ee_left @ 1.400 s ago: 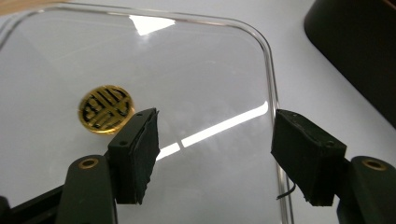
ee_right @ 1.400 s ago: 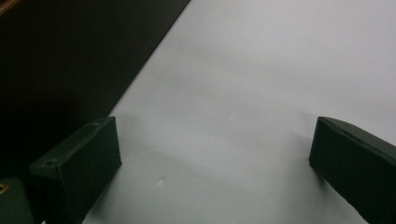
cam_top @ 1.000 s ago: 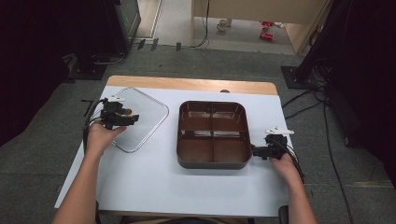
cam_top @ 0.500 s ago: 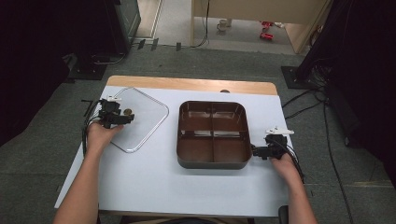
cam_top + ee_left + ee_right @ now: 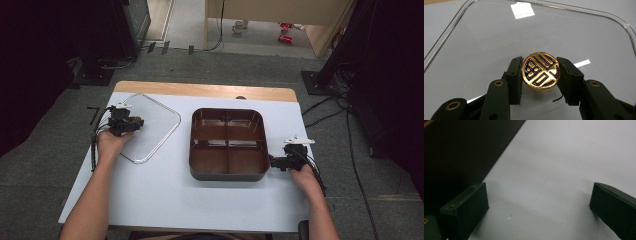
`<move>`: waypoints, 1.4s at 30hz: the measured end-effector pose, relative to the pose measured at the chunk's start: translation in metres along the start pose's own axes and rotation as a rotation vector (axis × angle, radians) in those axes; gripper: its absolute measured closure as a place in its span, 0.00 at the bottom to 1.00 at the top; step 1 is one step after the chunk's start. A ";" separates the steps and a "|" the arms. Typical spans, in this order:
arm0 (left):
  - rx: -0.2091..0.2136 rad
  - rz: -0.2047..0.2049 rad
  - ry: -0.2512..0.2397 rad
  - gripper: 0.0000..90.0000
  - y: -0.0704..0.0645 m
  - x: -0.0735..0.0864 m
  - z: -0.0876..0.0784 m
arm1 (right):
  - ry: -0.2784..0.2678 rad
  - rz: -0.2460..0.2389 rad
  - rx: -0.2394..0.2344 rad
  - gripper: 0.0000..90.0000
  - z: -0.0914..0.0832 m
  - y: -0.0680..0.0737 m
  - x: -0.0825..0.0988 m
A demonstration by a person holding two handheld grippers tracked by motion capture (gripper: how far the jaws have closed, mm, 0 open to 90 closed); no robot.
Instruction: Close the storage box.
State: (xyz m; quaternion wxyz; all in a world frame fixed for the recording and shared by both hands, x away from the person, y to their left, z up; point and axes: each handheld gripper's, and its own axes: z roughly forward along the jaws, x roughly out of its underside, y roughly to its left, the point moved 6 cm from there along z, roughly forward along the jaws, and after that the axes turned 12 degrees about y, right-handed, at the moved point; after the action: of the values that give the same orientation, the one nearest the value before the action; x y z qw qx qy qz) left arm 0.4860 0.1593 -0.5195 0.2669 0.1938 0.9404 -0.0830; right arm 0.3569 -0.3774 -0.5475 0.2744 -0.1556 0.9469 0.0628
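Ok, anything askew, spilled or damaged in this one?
Nothing stands out. The clear lid lies flat on the table, apart from the brown tray, whose four compartments look empty. The left gripper is shut on the lid's gold knob; the right gripper is open beside the tray.

Soft overhead light, dark surroundings

Table (image 5: 165, 200): pale grey top, wooden far edge.
Lid (image 5: 155, 130): clear, laid flat, left.
Tray (image 5: 227, 145): brown, four compartments, centre.
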 end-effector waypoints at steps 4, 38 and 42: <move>0.014 -0.006 -0.002 0.66 0.001 0.000 -0.001 | 0.000 0.000 0.000 0.01 0.000 0.000 0.000; 0.157 0.145 -0.092 0.66 -0.053 -0.024 -0.091 | 0.000 0.000 0.001 0.01 0.000 0.000 0.000; 0.174 0.181 -0.103 0.66 -0.068 -0.028 -0.094 | 0.000 0.000 0.001 0.01 0.000 0.000 0.000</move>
State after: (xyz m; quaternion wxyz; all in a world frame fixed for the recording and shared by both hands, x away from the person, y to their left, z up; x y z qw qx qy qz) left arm 0.4357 0.1124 -0.4222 0.3033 0.2958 0.8934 -0.1498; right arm 0.3568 -0.3773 -0.5475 0.2744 -0.1556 0.9469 0.0623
